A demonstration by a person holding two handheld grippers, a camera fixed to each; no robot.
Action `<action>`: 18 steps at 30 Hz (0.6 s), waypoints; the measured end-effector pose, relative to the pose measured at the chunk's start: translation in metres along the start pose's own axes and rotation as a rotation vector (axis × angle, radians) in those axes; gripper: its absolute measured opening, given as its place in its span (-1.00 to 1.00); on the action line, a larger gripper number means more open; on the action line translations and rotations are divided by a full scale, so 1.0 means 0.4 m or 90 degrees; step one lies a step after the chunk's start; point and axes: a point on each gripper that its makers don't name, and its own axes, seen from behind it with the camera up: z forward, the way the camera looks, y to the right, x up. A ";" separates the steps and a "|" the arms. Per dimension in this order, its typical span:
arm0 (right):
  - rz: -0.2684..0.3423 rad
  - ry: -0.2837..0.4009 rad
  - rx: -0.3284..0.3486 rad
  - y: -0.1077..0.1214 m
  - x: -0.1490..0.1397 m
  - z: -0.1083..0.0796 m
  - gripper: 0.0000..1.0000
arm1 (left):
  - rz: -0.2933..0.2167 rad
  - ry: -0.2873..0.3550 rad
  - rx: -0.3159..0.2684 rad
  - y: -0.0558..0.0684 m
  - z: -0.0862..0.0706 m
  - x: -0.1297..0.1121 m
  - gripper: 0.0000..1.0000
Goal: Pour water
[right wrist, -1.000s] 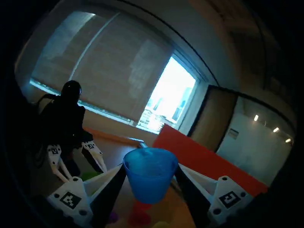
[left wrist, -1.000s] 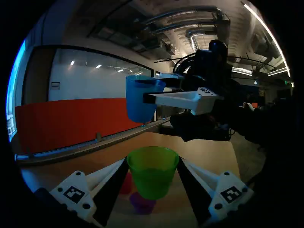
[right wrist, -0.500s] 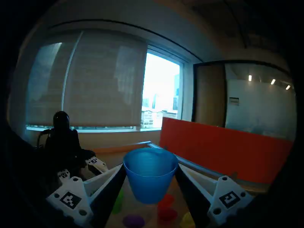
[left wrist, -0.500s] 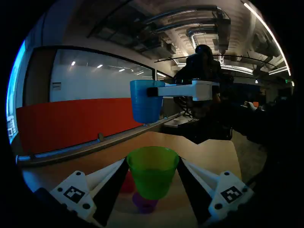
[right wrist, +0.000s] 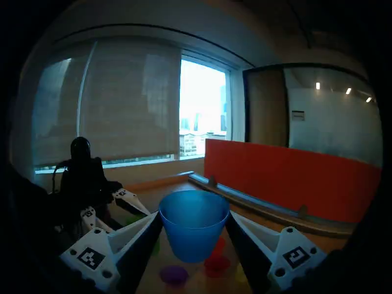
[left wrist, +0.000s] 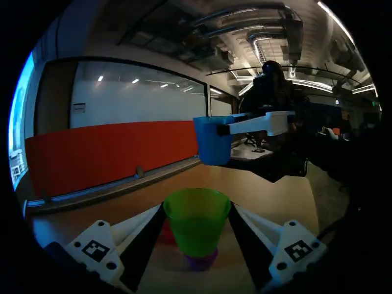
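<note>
Blue cup (left wrist: 213,142) lower, seemingly upright

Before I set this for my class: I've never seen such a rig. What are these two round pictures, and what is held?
A person, not a robot, carries two two-finger grippers. Each picture comes from a camera riding on one gripper, looking along its fingers. The left gripper clamps a green cup; the right gripper clamps a blue cup, both upright above a wooden table. Small coloured pieces lie on it.
</note>
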 end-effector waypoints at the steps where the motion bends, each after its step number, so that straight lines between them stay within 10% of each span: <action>1: -0.002 -0.004 -0.001 0.003 -0.007 -0.004 0.80 | 0.001 -0.003 0.003 -0.005 -0.001 -0.003 0.76; 18: -0.017 -0.057 -0.020 0.049 -0.111 -0.054 0.80 | 0.015 -0.072 0.036 -0.072 0.003 -0.078 0.77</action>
